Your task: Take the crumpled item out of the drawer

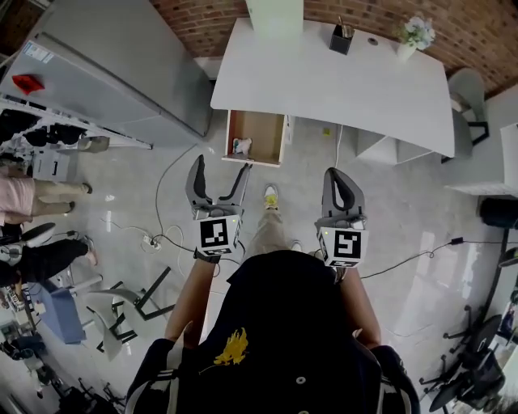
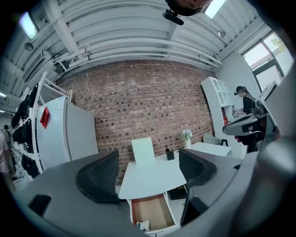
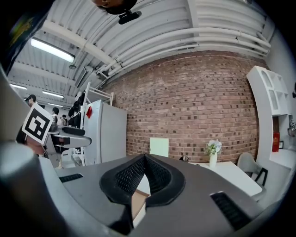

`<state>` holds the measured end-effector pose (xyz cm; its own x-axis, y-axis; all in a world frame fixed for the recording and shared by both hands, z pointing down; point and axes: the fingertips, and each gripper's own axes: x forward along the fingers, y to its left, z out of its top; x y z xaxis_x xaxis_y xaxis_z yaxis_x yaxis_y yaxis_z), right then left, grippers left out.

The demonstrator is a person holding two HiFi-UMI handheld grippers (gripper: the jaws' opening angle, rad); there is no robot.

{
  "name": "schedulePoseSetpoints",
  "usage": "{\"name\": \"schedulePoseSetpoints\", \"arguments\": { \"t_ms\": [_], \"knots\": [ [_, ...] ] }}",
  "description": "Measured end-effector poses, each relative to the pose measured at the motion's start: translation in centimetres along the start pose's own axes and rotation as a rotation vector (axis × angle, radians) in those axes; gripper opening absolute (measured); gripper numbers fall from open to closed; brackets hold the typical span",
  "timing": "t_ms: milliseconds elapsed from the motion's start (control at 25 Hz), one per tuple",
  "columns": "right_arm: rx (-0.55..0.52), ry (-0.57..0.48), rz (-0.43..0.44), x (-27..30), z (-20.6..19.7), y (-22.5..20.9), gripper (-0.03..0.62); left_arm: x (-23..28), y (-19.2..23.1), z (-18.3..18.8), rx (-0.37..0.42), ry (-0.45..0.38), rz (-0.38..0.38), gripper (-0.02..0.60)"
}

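The crumpled item (image 1: 241, 146) is a small whitish wad. It lies alone in the front left corner of the single open drawer (image 1: 263, 129), which has a brown bottom, under the white desk (image 1: 324, 85). On the desk stand one black pen cup (image 1: 341, 38) and one vase (image 1: 413, 36). Both grippers hang well short of the drawer. The left gripper (image 1: 220, 166) has its fingers wide apart and empty; the right gripper (image 1: 340, 174) has its fingers together.

White fridge (image 1: 113, 65), pen cup (image 1: 341, 38), flower vase (image 1: 414, 36), brick wall (image 1: 194, 16)
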<state>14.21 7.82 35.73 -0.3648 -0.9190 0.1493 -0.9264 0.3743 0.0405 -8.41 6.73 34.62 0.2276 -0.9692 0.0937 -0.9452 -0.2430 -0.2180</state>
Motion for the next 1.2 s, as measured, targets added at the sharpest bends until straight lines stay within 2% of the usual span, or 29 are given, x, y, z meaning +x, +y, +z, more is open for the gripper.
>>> {"name": "schedulePoseSetpoints", "arguments": {
  "t_ms": [160, 280, 480, 600, 800, 920, 1040, 1200],
  "knots": [
    [0.002, 0.025, 0.011, 6.4, 0.5, 0.6, 0.028, 4.7, 3.2, -1.6, -0.004, 0.035, -0.021, 0.402],
    [-0.025, 0.053, 0.038, 11.8, 1.0, 1.8, 0.026, 8.5, 6.2, -1.8, -0.009, 0.031, -0.051, 0.402],
    [-0.061, 0.1, 0.06, 20.4, 1.2, 3.7, 0.026, 14.5, 11.1, -5.0, -0.074, 0.055, -0.061, 0.402],
    [-0.097, 0.117, 0.077, 23.2, 1.5, 4.6, 0.027, 17.0, 11.6, -7.0, -0.069, 0.091, -0.117, 0.402],
    [-0.095, 0.161, 0.088, 25.5, -0.4, 5.2, 0.027, 18.6, 10.8, -10.3, -0.08, 0.13, -0.164, 0.402],
    [-0.072, 0.168, 0.098, 26.6, -1.4, 5.1, 0.026, 19.3, 9.5, -13.5, -0.112, 0.198, -0.187, 0.402],
    [-0.063, 0.214, 0.131, 28.2, -3.8, 4.9, 0.026, 20.7, 8.3, -17.9, -0.114, 0.315, -0.189, 0.402],
    [-0.002, 0.2, 0.16, 30.4, -6.1, 6.4, 0.026, 21.7, 6.7, -26.9, -0.15, 0.507, -0.191, 0.402]
  ]
}}
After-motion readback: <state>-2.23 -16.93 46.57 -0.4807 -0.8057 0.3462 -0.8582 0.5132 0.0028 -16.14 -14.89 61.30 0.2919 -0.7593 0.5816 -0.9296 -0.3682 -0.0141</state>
